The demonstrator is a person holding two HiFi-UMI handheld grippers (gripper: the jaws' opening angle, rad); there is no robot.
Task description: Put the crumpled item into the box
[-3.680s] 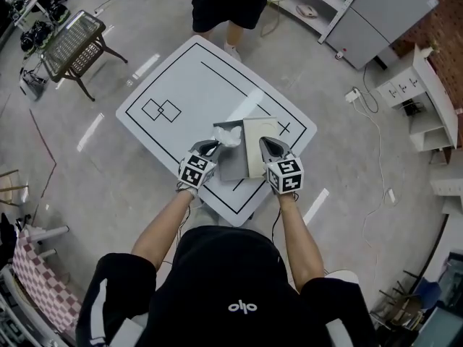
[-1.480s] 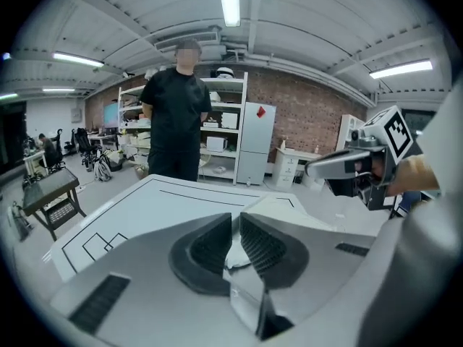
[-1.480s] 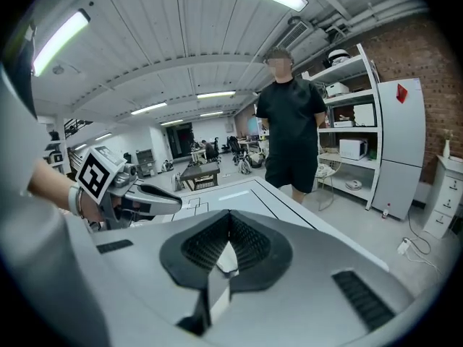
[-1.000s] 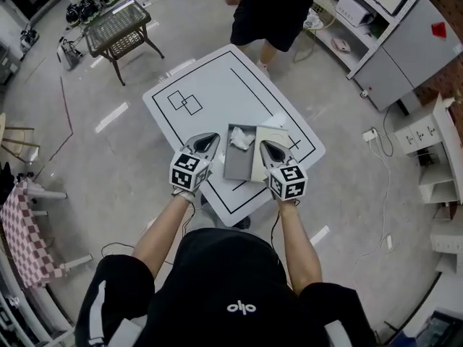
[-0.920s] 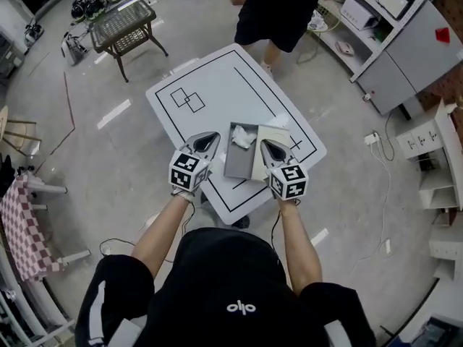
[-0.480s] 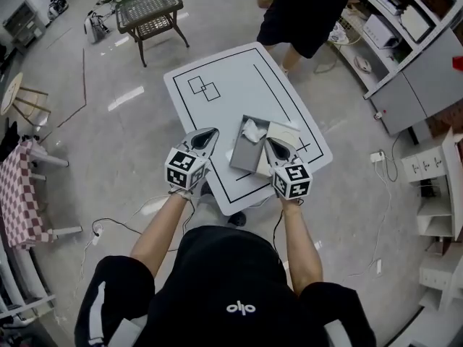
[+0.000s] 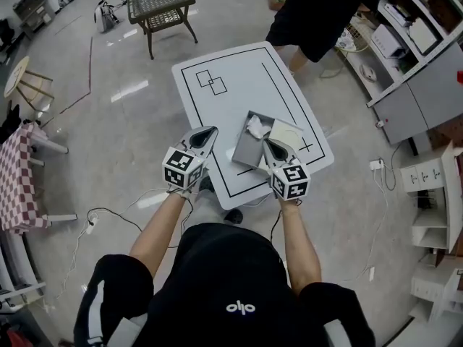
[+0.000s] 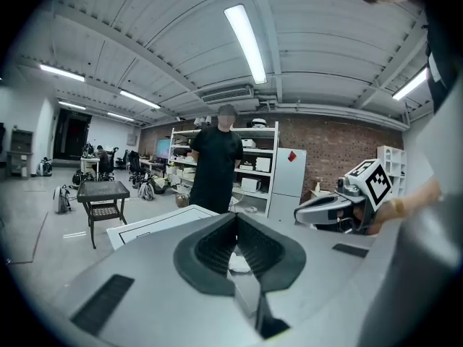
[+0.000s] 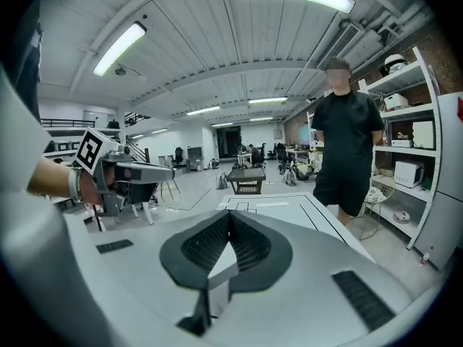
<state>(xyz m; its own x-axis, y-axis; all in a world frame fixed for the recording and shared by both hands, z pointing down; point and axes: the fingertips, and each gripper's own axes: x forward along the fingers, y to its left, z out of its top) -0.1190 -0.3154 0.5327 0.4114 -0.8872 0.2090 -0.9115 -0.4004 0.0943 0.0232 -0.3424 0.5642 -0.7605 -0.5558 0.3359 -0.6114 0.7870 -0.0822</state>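
One crumpled item (image 7: 255,127) lies inside the one box (image 7: 248,150), at its 12 o'clock end, on the one table (image 7: 231,78). Two grippers flank the box: left gripper (image 7: 210,130) at 9 o'clock, right gripper (image 7: 265,142) at 3 o'clock. Both have their jaws closed together on nothing. One person (image 7: 325,13) stands at the table's 1 o'clock.

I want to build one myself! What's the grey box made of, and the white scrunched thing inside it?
The box looks like cardboard: flat, stiff, matte grey walls and a paler flap folded open. The white scrunched thing looks like tissue or thin paper, with soft crinkles; thin plastic can't be ruled out.
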